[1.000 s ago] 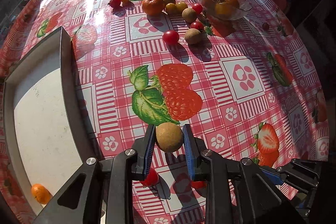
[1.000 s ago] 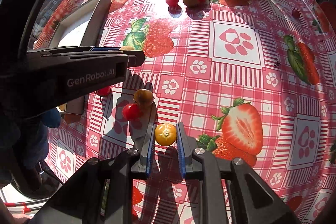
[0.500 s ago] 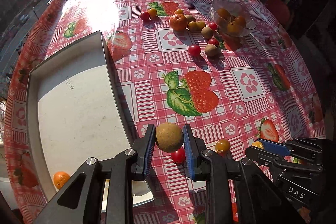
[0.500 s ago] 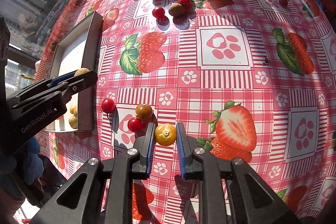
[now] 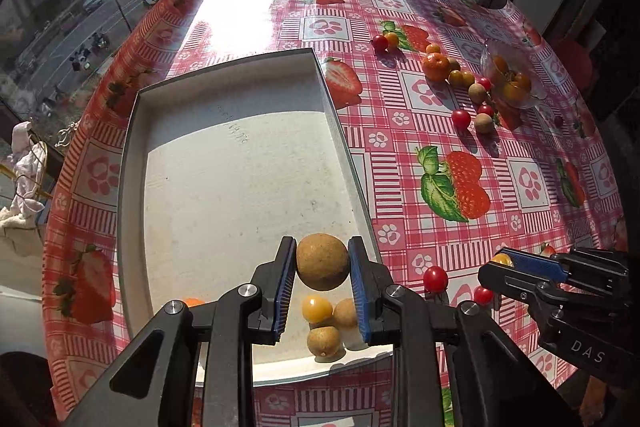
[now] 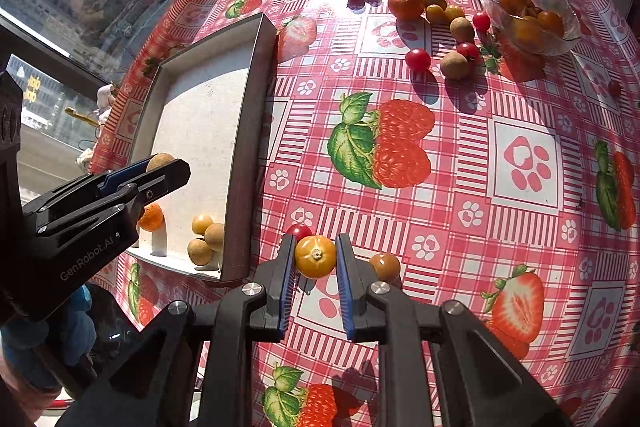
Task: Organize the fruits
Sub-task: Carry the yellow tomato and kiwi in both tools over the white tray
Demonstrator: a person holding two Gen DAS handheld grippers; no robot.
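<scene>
The left claw was clamped on a brown longan above the white tray at nine o'clock on the tabletop, while the right claw gripped a yellow cherry tomato just right of the tray.
</scene>
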